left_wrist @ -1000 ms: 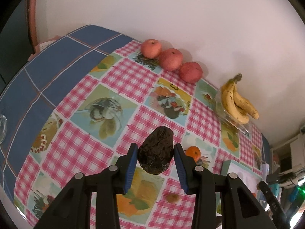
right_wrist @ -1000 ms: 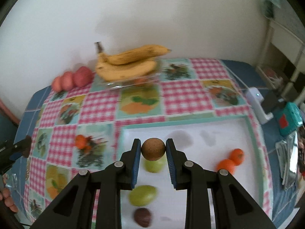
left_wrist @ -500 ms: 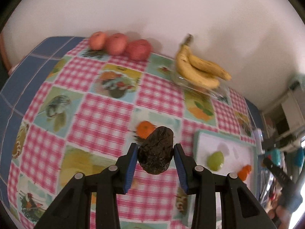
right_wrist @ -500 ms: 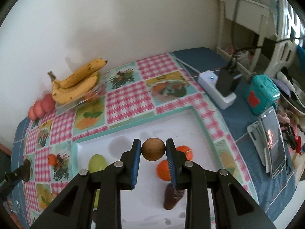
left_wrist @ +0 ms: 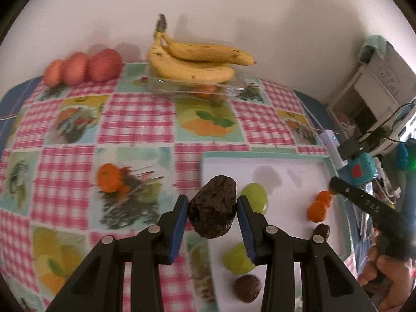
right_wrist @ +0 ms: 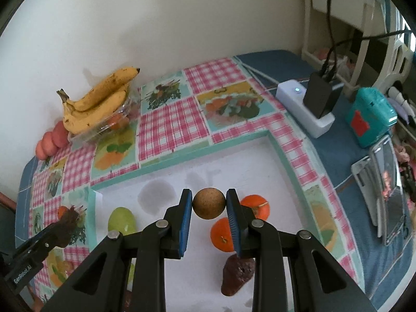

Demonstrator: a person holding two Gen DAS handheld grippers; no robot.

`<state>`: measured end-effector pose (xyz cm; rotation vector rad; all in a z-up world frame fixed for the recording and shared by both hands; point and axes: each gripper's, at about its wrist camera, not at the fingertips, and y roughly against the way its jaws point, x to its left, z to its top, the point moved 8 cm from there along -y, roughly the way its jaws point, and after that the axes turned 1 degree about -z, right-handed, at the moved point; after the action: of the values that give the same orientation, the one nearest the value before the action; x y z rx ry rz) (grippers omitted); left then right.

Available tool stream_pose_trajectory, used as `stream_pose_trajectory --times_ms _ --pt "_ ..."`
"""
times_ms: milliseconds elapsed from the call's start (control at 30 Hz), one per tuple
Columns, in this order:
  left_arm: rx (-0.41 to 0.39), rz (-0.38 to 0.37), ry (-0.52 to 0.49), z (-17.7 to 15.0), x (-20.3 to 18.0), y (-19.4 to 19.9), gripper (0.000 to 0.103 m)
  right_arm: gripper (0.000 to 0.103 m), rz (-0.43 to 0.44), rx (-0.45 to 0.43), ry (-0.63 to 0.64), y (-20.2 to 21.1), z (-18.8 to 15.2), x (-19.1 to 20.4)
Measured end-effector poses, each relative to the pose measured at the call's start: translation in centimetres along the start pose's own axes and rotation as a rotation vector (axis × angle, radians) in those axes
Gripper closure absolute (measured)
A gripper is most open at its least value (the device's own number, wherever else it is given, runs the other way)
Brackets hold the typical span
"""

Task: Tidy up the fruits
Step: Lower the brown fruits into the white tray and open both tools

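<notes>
Tray (left_wrist: 265,157) already loaded: 2 green fruits, 2 oranges, 2 dark pieces, possibly more hidden. Dark avocado (left_wrist: 212,206) is clamped in left gripper (left_wrist: 212,217), round brown fruit (right_wrist: 209,203) in right gripper (right_wrist: 209,217), both above tray. 1 orange (left_wrist: 107,181) left on cloth.

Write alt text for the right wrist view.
The right claw grips a round brown fruit above a white tray holding two tangerines, a green fruit and a dark wrinkled fruit. Bananas lie by the wall.
</notes>
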<state>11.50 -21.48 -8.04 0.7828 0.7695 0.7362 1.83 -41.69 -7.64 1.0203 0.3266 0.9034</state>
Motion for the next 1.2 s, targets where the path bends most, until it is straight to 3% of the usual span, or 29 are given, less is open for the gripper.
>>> stream_pose_trajectory --times_ms 367,1200 --pt "0.002 -0.004 -0.019 0.8 -0.9 -4.3 0.062 0.075 -0.008 0.022 0.051 -2.9 0.1 1.2" --pt "0.043 -0.040 -0.017 1.6 -1.9 -8.6 0.062 0.075 -0.063 0.061 0.091 -6.7 0.3 1.0"
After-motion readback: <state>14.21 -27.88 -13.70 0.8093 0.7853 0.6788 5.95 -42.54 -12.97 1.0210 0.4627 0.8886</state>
